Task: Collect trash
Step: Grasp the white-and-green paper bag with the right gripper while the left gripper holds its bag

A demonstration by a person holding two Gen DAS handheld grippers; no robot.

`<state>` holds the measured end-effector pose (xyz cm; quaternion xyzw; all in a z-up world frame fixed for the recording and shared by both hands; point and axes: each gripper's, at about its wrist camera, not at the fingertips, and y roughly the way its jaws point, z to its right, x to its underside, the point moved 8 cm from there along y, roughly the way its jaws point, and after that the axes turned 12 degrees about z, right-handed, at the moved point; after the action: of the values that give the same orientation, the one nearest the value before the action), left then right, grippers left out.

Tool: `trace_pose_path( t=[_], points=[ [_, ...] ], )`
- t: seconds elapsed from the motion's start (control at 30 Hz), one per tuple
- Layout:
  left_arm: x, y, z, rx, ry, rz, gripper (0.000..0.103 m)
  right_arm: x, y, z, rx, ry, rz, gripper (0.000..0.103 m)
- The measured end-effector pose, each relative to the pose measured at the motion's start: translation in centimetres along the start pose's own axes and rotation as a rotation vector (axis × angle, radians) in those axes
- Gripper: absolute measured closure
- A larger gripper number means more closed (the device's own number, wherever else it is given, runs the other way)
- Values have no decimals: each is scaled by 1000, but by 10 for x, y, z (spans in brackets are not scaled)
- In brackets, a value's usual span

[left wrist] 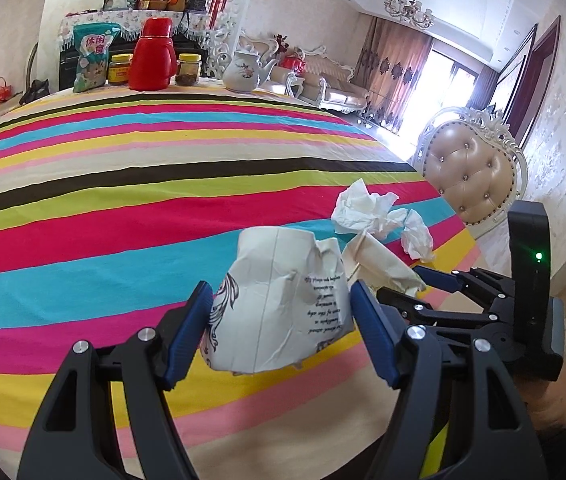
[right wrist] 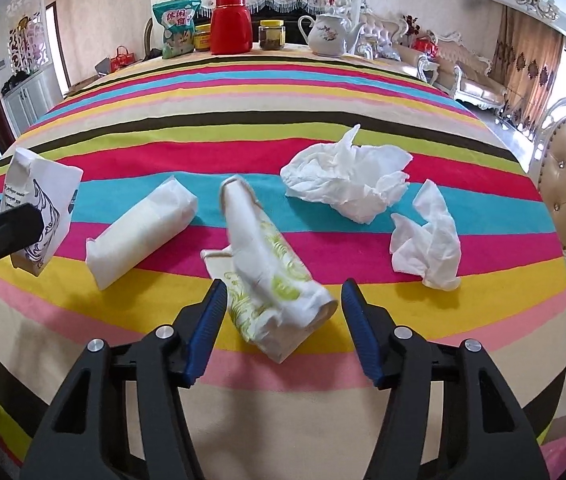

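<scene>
The left gripper grips a crumpled white paper cup with black scrollwork above the striped desk; the right gripper stands open around a green-patterned paper cup stuffed with tissue. Closing off-centre could roll this cup away or crush it. The black script on the held cup is too small to read; the teal snack bag bears "休闲食".

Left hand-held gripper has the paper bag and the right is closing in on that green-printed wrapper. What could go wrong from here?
1. The green-printed wrapper lies slanted between the right hand-held gripper pads, not yet pressed; closing may catch only a loose corner and drop it.
2. The crumpled paper bag in the left hand-held gripper looks soft; it might slip out.
3. The two hand-held grippers work close together and may bump.
</scene>
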<state>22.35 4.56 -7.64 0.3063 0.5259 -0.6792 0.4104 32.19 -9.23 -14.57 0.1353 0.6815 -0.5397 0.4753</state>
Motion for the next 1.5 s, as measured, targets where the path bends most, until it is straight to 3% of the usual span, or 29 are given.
trace_pose_path(
  t=[0.37, 0.43, 0.97, 1.13, 1.5],
  points=[
    [0, 1, -3, -3, -8, 0, 34, -8, 13, -4, -11, -17, -13, 46],
    [1, 1, -4, -6, -10, 0, 34, -6, 18, -5, -17, -19, -28, 53],
    [1, 2, -2, 1, -7, -3, 34, 0, -10, 10, -16, 38, 10, 71],
    [1, 1, -1, 1, -5, 0, 34, 0, -20, 15, -12, 59, 23, 81],
    [1, 0, 4, 13, 3, 0, 34, 11, -37, 23, -11, 86, 31, 83]
  ],
)
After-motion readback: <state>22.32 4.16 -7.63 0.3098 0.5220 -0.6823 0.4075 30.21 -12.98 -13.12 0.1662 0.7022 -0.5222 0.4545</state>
